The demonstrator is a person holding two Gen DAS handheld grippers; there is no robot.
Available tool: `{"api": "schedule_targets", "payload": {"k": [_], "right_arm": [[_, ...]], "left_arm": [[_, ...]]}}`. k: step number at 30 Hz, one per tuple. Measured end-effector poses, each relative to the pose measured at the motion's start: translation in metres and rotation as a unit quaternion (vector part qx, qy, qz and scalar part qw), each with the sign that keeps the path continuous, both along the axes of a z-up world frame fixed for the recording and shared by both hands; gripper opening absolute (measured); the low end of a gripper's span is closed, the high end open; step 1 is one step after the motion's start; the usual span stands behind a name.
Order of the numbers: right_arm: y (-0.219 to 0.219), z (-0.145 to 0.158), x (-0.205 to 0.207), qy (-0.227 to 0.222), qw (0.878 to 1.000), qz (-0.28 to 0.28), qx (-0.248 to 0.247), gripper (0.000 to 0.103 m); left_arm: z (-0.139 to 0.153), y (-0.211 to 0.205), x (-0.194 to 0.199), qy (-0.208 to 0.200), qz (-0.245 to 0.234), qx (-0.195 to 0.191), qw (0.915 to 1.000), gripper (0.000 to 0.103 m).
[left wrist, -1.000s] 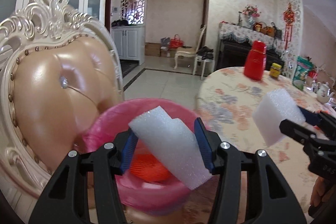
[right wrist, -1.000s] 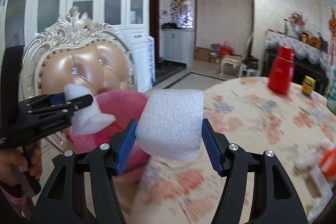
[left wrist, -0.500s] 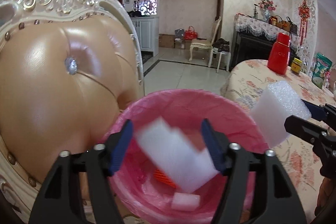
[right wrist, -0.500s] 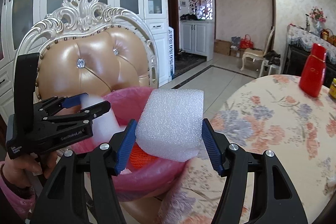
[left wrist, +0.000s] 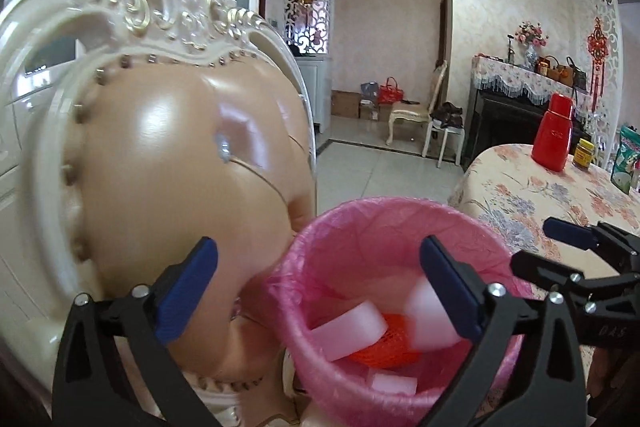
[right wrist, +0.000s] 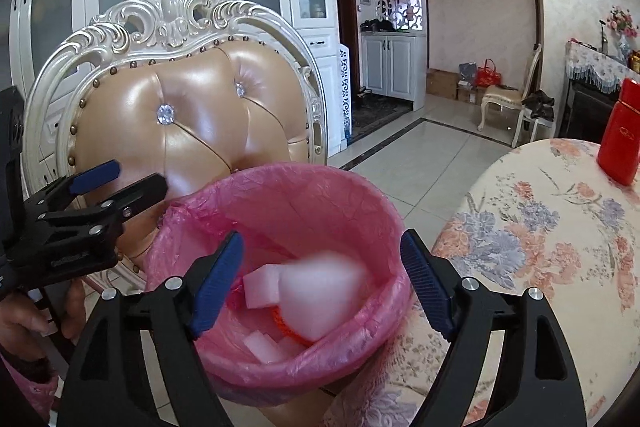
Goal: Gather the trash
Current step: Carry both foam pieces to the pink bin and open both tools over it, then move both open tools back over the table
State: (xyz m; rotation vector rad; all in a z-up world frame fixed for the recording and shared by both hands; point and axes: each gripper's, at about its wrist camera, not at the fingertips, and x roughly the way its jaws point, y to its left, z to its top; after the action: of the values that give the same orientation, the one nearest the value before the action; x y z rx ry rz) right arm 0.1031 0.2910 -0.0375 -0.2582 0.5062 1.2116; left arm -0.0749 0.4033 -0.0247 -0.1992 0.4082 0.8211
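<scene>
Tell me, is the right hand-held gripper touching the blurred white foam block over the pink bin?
Apart. In the right wrist view the right hand-held gripper has just opened; the foam block drops clear of both pads.

Black plastic tool [right wrist: 320,279] frames, ribbed blue pads [right wrist: 218,277], silver screws, pink sleeve [right wrist: 34,389].

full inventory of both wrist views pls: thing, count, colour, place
bin: 1, pink liner, between chair and table
foam pieces: several, white, in the bin; one blurred, apparently mid-fall
net: 1, orange, in the bin under the foam
chair: 1, tan padding, cream carved frame, behind the bin
table: 1, floral cloth, right of the bin
flask: 1, red, on the table
jar: 1, yellow label, beside the flask
left tool: 1, black, blue pads, jaws just opened, nothing between
right tool: 1, same, jaws just opened, over the bin
hand: 1, holding the left tool
</scene>
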Motion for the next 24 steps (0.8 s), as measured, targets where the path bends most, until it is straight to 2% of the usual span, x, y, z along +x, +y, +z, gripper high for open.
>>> {"api": "schedule_targets", "payload": {"k": [4,9,14,19,24], "right_arm": [[-0.037,0.012,-0.007,-0.023,0.999,-0.025,0.013,0.077],[-0.107,0.021,0.0,-0.047,0.995,-0.091,0.019,0.083],[-0.202,0.02,0.018,-0.057,0.981,-0.186,0.01,0.084],[-0.293,0.012,0.039,-0.043,0.96,-0.277,0.009,0.084],[-0.387,0.0,0.058,-0.029,0.929,-0.369,0.004,0.084]], "left_arm": [[0.003,-0.021,-0.005,0.005,-0.008,0.007,0.9999,0.098],[0.001,-0.074,0.017,0.014,-0.063,0.036,0.9972,0.098],[-0.004,-0.131,0.053,-0.008,-0.141,0.01,0.9899,0.098],[-0.007,-0.193,0.098,-0.025,-0.234,-0.05,0.9707,0.098],[-0.01,-0.261,0.148,-0.012,-0.306,-0.085,0.9483,0.098]]}}
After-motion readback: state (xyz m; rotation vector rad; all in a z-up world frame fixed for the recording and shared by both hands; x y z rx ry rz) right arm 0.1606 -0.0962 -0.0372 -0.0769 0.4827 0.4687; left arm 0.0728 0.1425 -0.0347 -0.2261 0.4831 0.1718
